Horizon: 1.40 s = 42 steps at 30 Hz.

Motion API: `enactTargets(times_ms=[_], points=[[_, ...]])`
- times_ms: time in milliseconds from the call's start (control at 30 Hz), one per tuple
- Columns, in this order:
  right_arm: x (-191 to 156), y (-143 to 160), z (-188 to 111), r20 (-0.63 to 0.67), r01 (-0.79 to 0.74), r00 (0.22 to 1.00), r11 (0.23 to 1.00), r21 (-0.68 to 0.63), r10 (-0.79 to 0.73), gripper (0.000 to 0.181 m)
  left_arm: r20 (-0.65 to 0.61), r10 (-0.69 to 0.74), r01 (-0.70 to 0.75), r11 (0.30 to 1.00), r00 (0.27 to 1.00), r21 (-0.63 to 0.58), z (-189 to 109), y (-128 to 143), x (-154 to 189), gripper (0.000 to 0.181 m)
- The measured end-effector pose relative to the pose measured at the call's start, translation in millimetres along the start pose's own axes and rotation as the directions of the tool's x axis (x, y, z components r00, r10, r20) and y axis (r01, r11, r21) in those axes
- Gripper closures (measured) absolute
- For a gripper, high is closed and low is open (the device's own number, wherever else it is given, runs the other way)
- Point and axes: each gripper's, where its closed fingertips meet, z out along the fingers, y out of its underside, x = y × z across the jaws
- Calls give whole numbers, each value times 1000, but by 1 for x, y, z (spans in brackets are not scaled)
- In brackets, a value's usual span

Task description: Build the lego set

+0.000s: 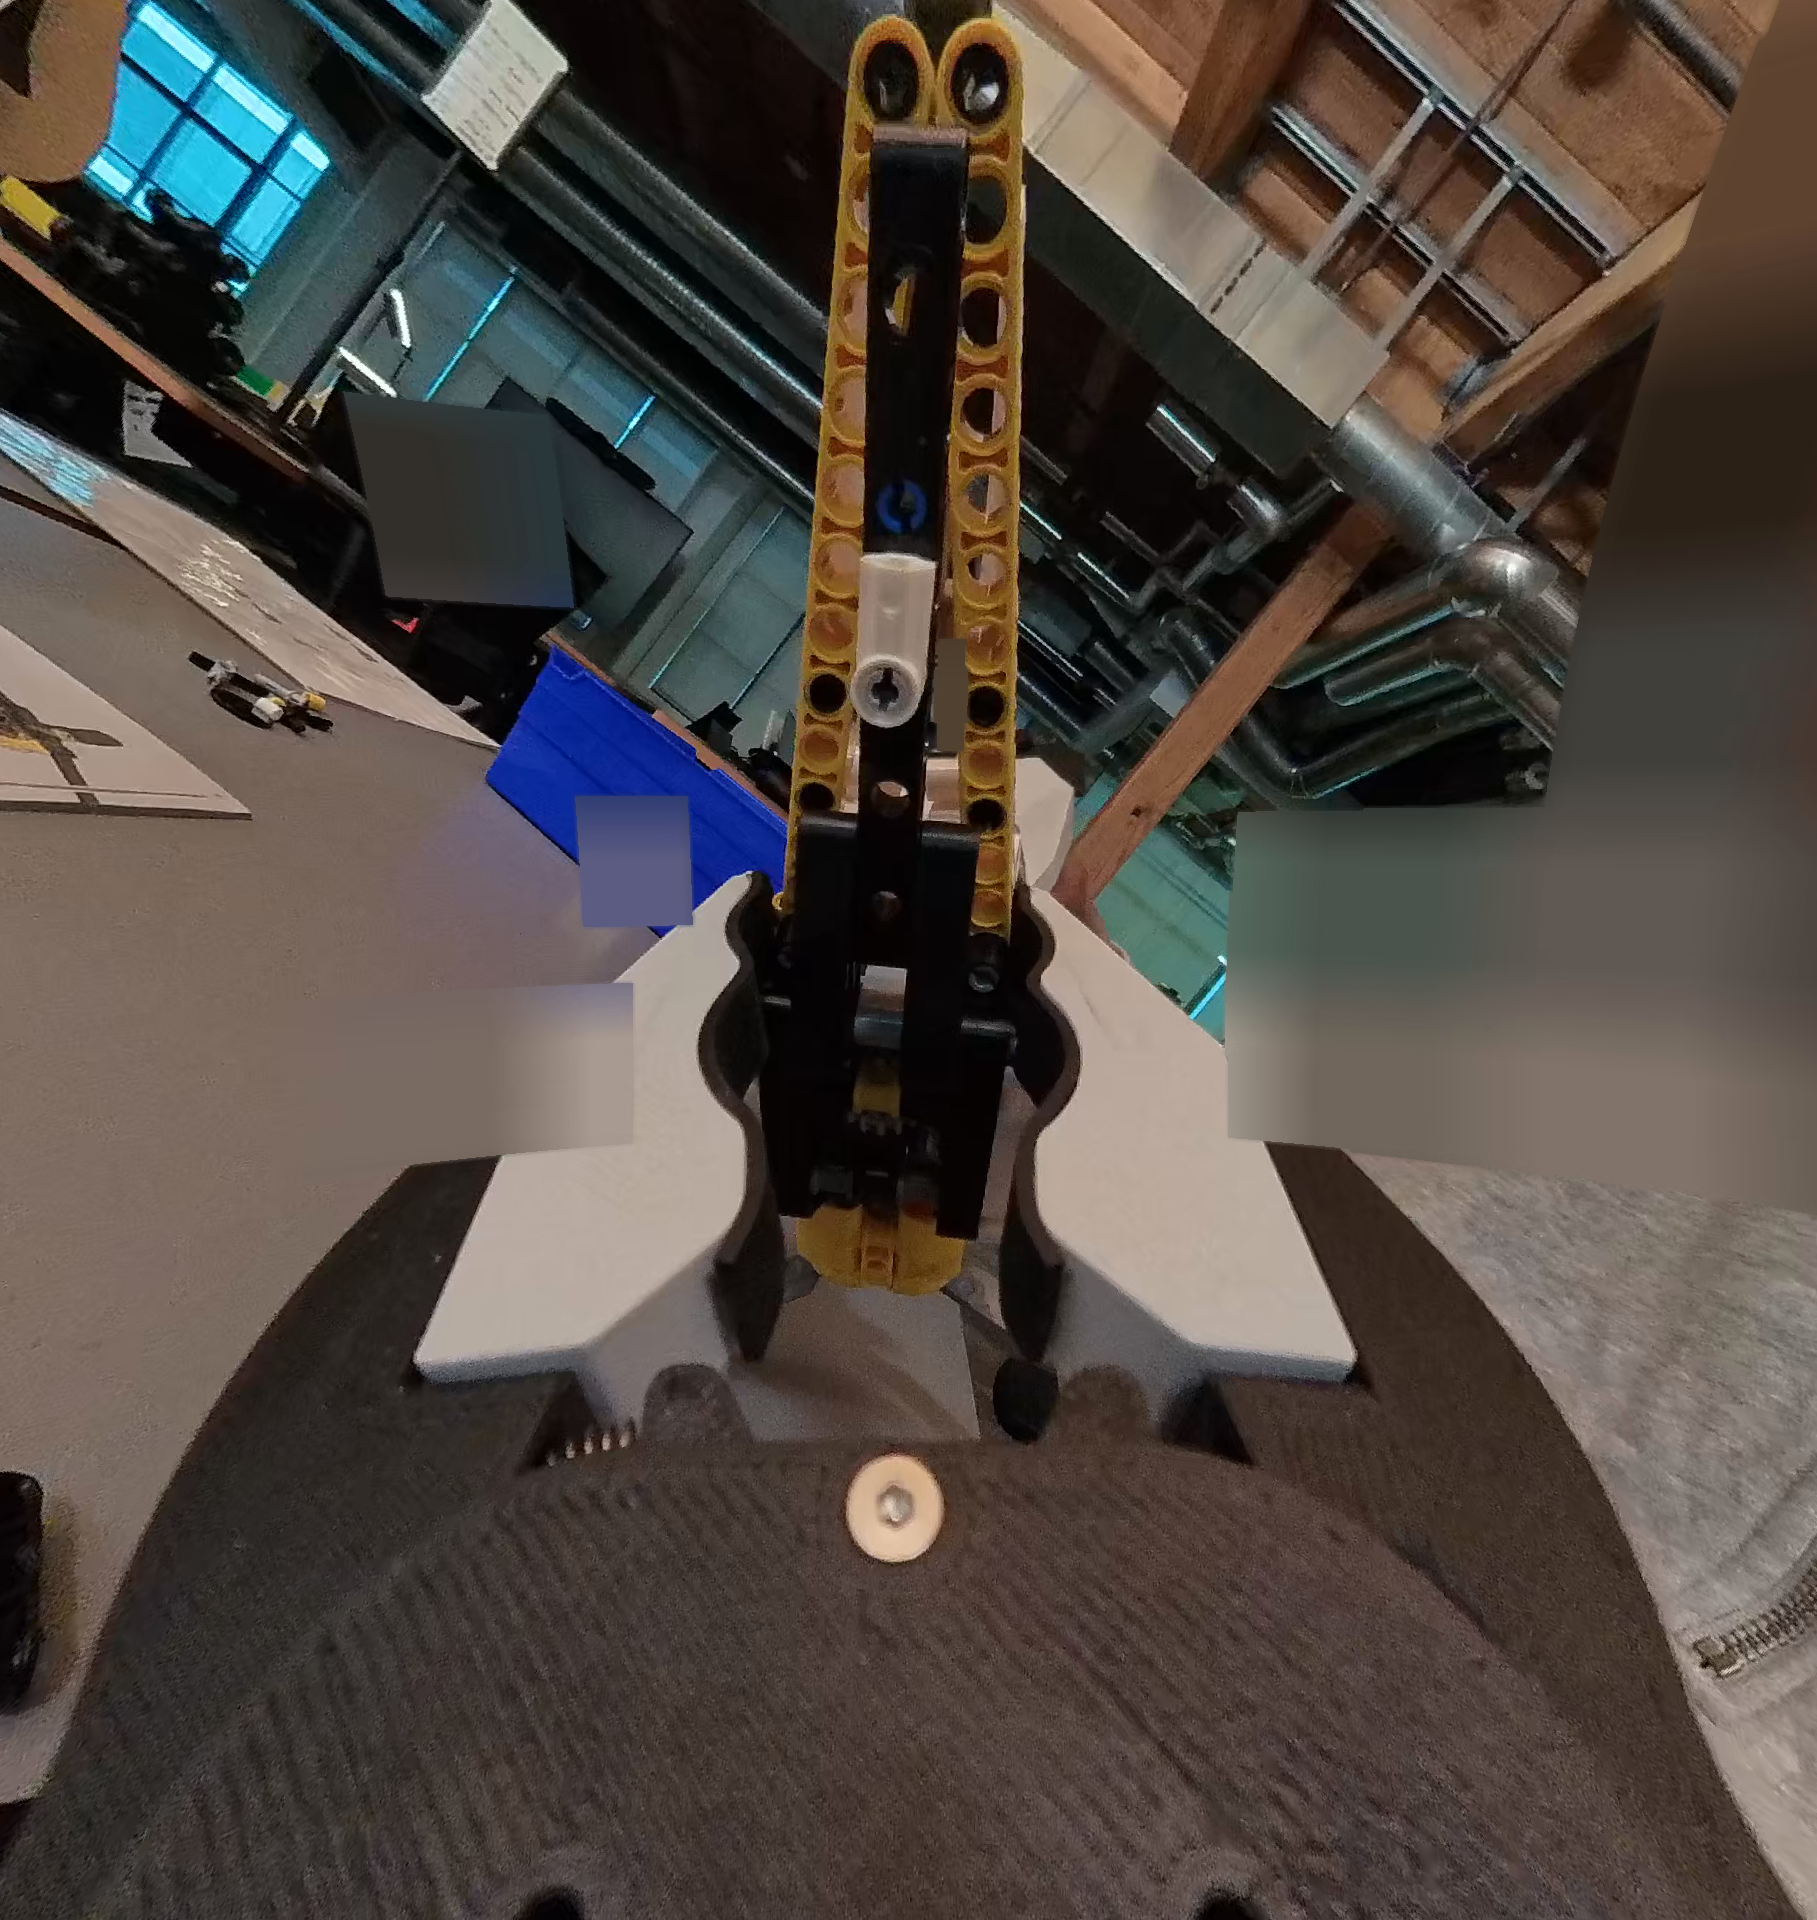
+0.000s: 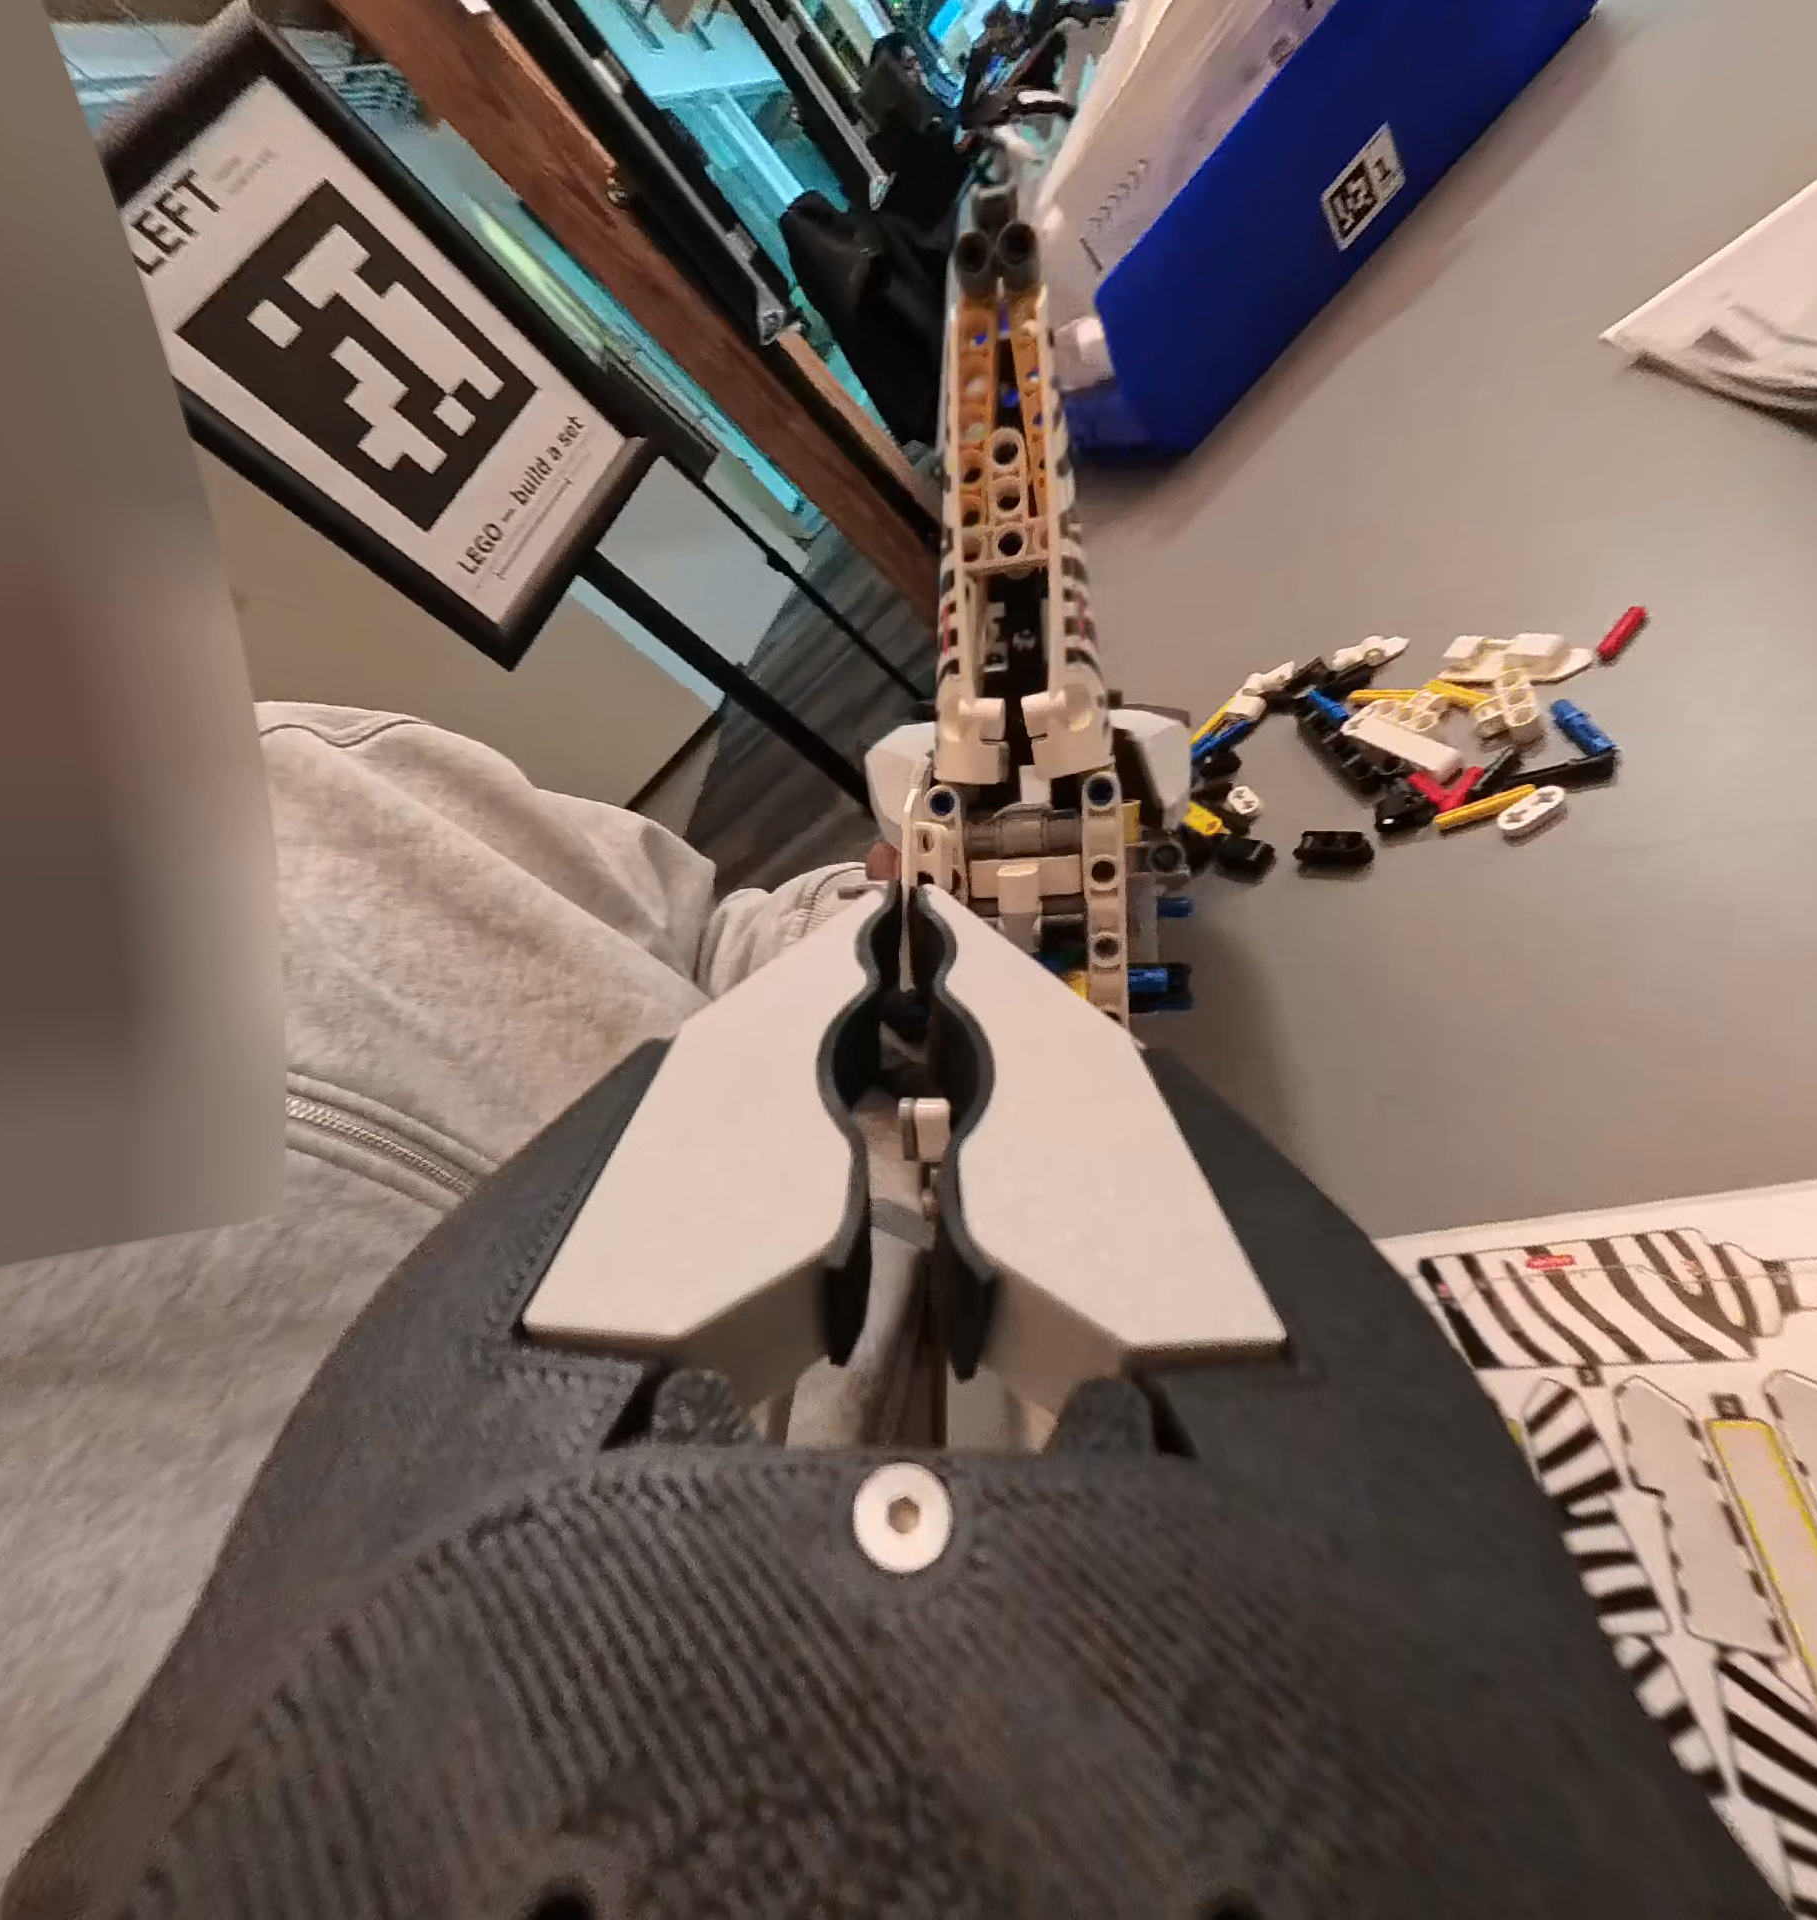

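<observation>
The left gripper (image 1: 888,935) was clamped on the black base of a long Lego Technic assembly (image 1: 909,540), whose two yellow perforated beams rose away from the fingers (image 1: 613,1174) toward the ceiling pipes, with a black beam and a small white connector (image 1: 891,649) between them. From the right wrist view the same model (image 2: 1018,665) showed its white, stripe-stickered side, standing directly ahead and blocking much of the sight line down the grey table (image 2: 1403,987). The right gripper (image 2: 912,914) had its fingers drawn nearly together at the tips, pinching what looked like a thin white piece (image 2: 904,945); I could not tell what kind of part it was. A small white element (image 2: 923,1127) sat farther back in the gap. Just beyond the model lay a loose scatter of Lego pieces (image 2: 1423,738) in black, white, yellow, blue and red, and behind them a blue bin (image 2: 1299,208). A zebra-striped sticker sheet (image 2: 1662,1455) lay on the table to the right, an open instruction booklet (image 1: 52,738) to the left. A framed marker sign (image 2: 364,364) stood at the table's edge, and a grey zipped sleeve (image 2: 416,935) crowded in close beside both tools.
</observation>
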Motion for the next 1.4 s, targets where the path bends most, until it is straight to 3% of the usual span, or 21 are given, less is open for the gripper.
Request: enactTargets(times_ms=[200,367,600,1033,1400], points=[[3,-1,0,88,-48,995,998,42,44,181,12,0,0,1000,1000,10,-1,-1,-1,139],[7,2,1,62,-22,998,998,50,19,181,35,1,-2,1000,999,24,-3,-3,-4,139],[5,7,-1,35,-4,999,1000,-17,5,181,19,1,-1,1000,1000,11,-1,-1,-3,139],[4,11,-2,97,27,995,982,-185,-9,181,10,-4,4,1000,1000,6,1,0,-1,139],[3,9,0,140,-93,981,956,-278,136,181,6,-20,20,1000,1000,9,0,0,-2,139]])
